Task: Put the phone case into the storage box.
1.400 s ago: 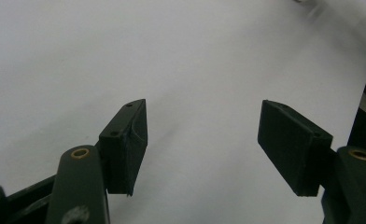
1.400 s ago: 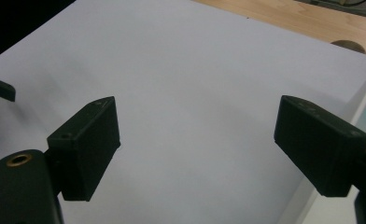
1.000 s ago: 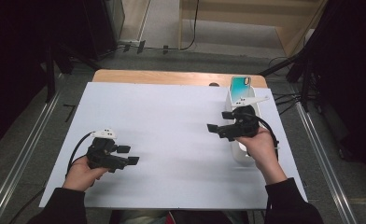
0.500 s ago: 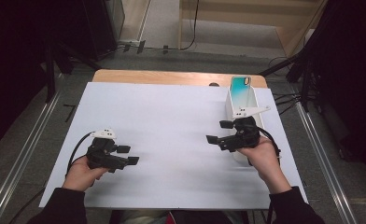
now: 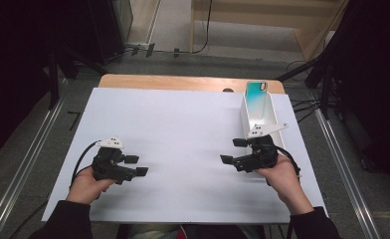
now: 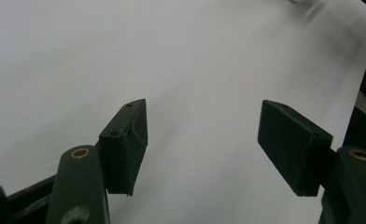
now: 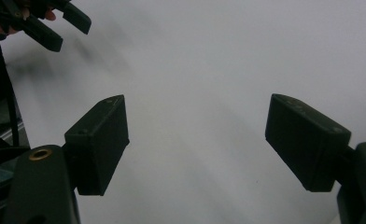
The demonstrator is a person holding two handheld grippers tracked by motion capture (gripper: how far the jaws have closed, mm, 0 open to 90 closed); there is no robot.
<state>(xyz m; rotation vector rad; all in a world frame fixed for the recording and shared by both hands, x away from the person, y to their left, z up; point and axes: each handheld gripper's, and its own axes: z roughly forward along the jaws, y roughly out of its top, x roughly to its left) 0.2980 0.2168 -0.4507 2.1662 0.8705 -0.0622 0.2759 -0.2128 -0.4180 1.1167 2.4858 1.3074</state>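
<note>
A: Phone case (image 5: 256, 92) stands upright in the white holder (image 5: 248, 115) at the tabletop's (image 5: 183, 124) far right; both tools empty.

B: Right tool (image 5: 234, 151), jaws narrowing, hovers nearby; left tool (image 5: 136, 165) gapes. Next, probably: reach the case.

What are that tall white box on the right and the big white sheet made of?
The white box looks like thin matte card or plastic: sharp folded-looking walls, no shine. The white sheet seems smooth matte board or paper, flat with crisp edges, lying on what looks like a wooden tabletop, tan and lightly glossy.
</note>
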